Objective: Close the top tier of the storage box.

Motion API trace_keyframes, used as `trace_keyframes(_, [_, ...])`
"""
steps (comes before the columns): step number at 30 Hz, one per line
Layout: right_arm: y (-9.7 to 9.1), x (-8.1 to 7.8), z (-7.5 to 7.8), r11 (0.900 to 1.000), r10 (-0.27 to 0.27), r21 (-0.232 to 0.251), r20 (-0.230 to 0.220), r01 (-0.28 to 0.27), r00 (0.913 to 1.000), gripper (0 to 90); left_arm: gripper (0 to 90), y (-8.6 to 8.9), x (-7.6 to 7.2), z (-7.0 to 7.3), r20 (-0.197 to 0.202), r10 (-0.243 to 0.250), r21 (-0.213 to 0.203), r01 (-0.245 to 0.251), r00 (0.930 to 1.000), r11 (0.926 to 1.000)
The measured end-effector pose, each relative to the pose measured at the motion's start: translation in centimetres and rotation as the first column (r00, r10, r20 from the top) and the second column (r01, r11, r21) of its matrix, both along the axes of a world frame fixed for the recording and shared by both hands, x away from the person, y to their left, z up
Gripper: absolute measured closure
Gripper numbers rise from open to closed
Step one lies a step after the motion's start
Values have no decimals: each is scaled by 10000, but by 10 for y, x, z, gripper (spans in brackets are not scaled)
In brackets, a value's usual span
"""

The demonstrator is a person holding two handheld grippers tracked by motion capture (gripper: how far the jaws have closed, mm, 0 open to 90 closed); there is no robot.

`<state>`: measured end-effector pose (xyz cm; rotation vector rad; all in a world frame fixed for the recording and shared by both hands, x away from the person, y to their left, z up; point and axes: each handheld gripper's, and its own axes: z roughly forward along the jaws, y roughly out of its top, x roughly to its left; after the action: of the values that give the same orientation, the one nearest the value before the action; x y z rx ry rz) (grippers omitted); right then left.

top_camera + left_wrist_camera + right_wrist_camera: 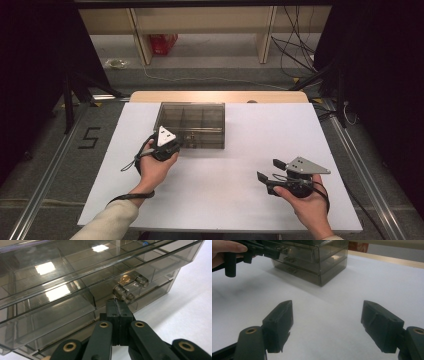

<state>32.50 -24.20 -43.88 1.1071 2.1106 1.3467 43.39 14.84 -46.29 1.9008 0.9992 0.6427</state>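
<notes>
The left tongs [117,305] have their jaws pressed together with nothing between them, the tips right at the clear knob [130,286] on the front of a smoky transparent drawer box [62,290]; whether the tips actually touch the knob cannot be told. In the high view the left tongs [176,144] sit at the box's near left corner, held by the left hand [152,167], whose cream sleeve [112,222] comes in from the bottom edge. The right tongs [327,325] stand with their jaws wide apart and hold nothing, hovering over bare white worktop [332,292]. In the high view the right tongs [269,170] lie well apart from the box, toward the near right of the worktop [235,175], pointing left in the right hand [307,202]. The drawer box [191,125] stands on the far middle of the white sheet, its drawers closed and its inner dividers visible through the lid. Beyond the worktop, a red object [163,43] rests on the floor beside wooden shelf legs.
</notes>
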Motion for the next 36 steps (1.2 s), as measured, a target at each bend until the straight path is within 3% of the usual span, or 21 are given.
trace_keyframes(10, [0,0,0,10000,30,14,3,-30,10000,267,900,-1,9,-1,-19,211,-223,-211,9998,9995])
trace_keyframes(23, [-1,-1,1,10000,37,29,36,-38,10000,267,885,-3,8,-1,-105,184,-350,-187,9998,9992])
trace_keyframes(31, [-3,-3,2,9999,11,151,44,-12,10000,267,645,1,-16,8,-499,-260,-345,243,9984,9991])
trace_keyframes(34, [-4,-4,2,9997,110,227,42,-110,9999,266,523,6,-28,13,-570,-897,-565,865,9943,9946])
trace_keyframes(36, [-3,-5,3,9992,229,331,86,-232,9997,266,436,11,-39,17,-596,-1416,-667,1376,9881,9882])
